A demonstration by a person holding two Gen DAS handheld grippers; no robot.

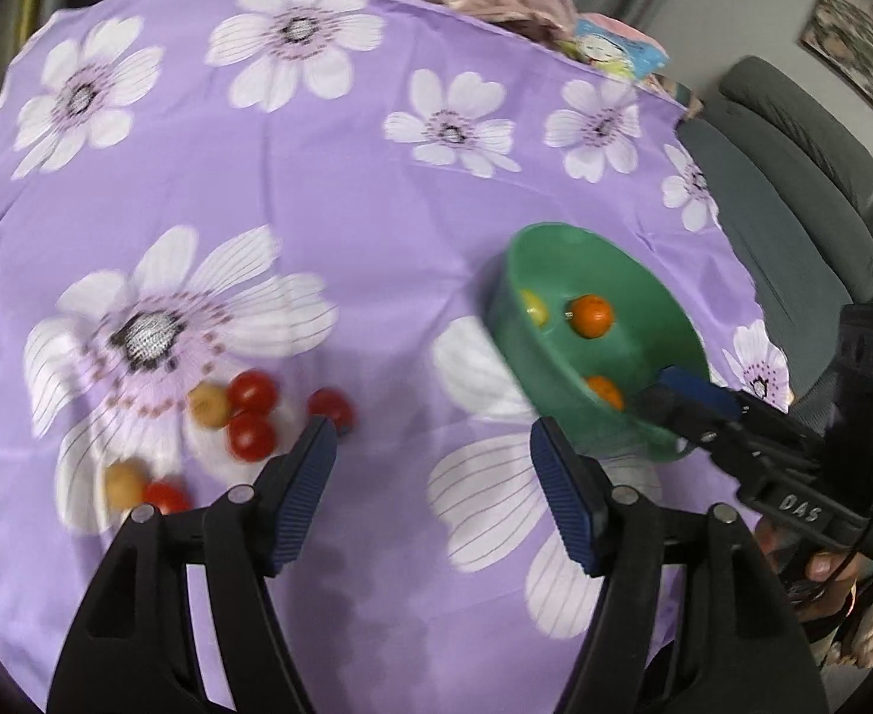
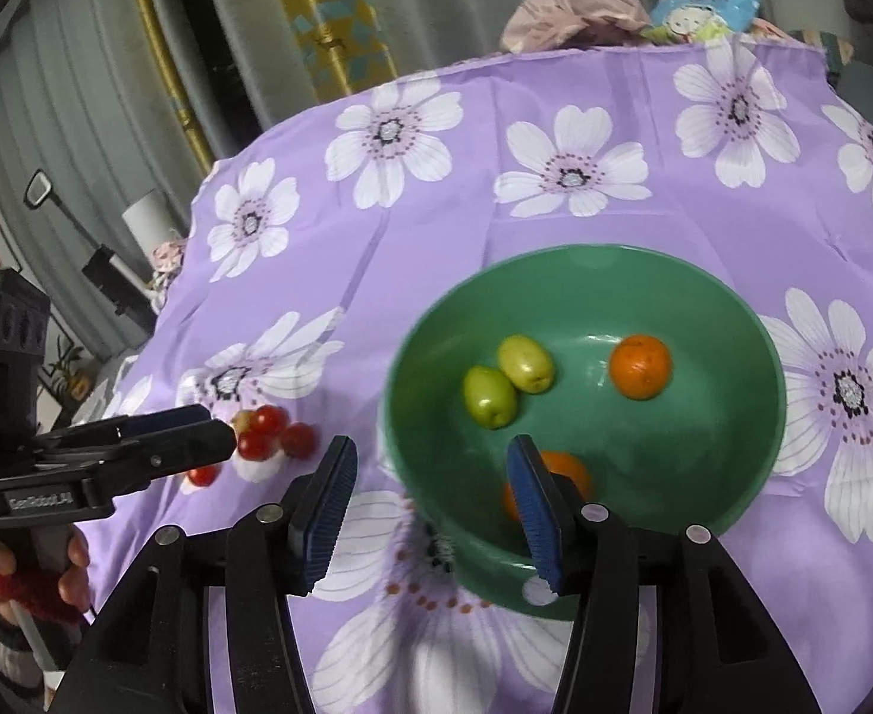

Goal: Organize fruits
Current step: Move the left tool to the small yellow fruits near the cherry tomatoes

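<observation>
A green bowl stands on the purple flowered cloth; it also shows in the left wrist view. It holds two oranges and two green-yellow fruits. Several red tomatoes and two tan fruits lie loose on the cloth to the left. My left gripper is open and empty, just right of the tomatoes. My right gripper is open and straddles the bowl's near left rim, one finger inside above an orange.
The table edge curves around the back. A pink cloth bundle and a blue printed packet lie at the far edge. A grey sofa stands beyond the right edge. Curtains hang behind.
</observation>
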